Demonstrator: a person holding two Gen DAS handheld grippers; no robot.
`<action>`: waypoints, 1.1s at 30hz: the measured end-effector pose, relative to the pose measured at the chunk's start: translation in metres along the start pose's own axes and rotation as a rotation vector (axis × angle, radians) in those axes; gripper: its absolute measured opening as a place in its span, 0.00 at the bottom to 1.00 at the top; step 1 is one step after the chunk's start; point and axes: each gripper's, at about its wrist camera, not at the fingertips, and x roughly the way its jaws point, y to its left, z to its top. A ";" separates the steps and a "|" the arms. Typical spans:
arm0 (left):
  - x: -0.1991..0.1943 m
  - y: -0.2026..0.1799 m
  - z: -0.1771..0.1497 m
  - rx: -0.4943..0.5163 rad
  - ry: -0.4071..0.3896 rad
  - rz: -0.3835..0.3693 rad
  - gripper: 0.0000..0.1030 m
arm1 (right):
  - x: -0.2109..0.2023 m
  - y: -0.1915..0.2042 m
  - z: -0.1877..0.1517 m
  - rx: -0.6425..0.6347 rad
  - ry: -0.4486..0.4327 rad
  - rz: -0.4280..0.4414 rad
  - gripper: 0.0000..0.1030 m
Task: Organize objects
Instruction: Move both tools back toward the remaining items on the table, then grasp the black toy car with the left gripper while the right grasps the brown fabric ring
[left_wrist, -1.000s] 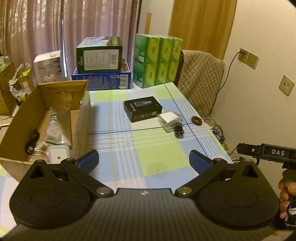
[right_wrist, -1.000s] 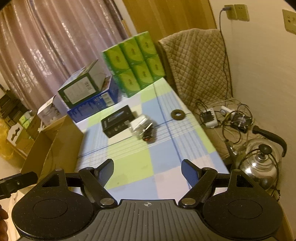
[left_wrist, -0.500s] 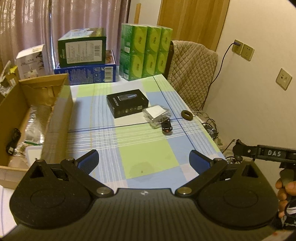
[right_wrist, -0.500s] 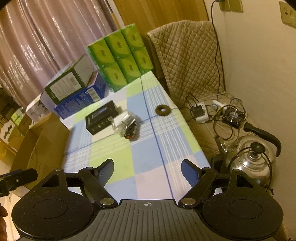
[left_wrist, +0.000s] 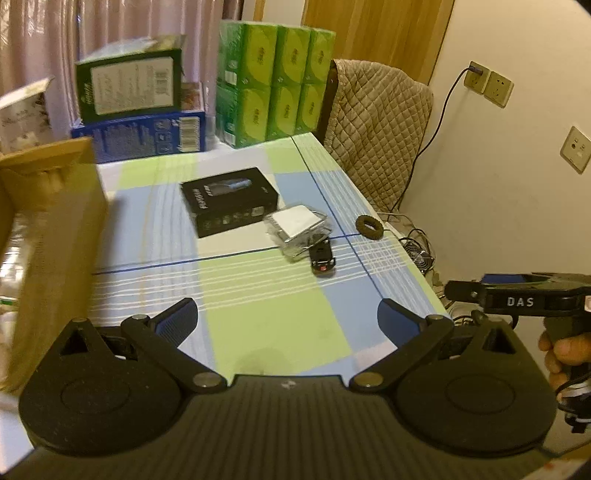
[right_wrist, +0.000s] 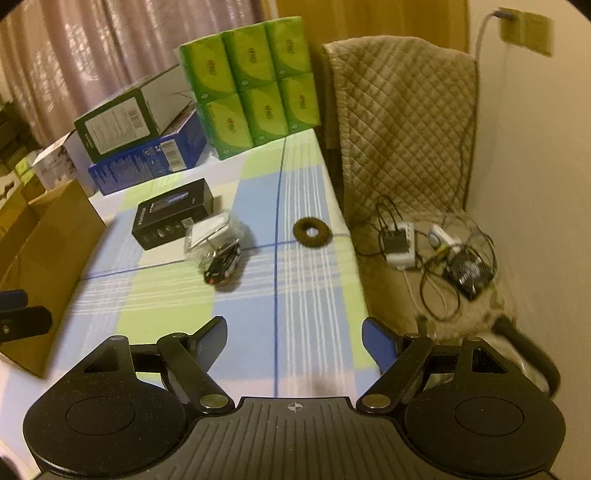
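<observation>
Both grippers are hovering over the near end of the checked table (left_wrist: 258, 332), the left gripper (left_wrist: 287, 320) and the right gripper (right_wrist: 294, 338) spread wide, gripping nothing. The black box (left_wrist: 229, 199), clear packet (left_wrist: 297, 225), car key (left_wrist: 322, 258) and brown ring (right_wrist: 312, 232) are lying mid-table, beside the cardboard box (left_wrist: 55, 236).

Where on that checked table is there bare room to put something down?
The near half of the table is bare, between the cardboard box and the right edge. The middle is crowded: black box, clear packet, toy car, ring. Stacked cartons fill the far end.
</observation>
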 end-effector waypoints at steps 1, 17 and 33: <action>0.008 -0.002 0.001 0.002 0.004 -0.004 0.99 | 0.008 -0.003 0.003 -0.012 -0.004 0.007 0.75; 0.153 -0.022 0.016 -0.009 0.047 -0.063 0.65 | 0.113 -0.039 0.036 -0.181 -0.032 0.071 0.66; 0.189 -0.021 0.019 0.006 0.123 -0.098 0.26 | 0.175 -0.030 0.059 -0.294 -0.030 0.068 0.51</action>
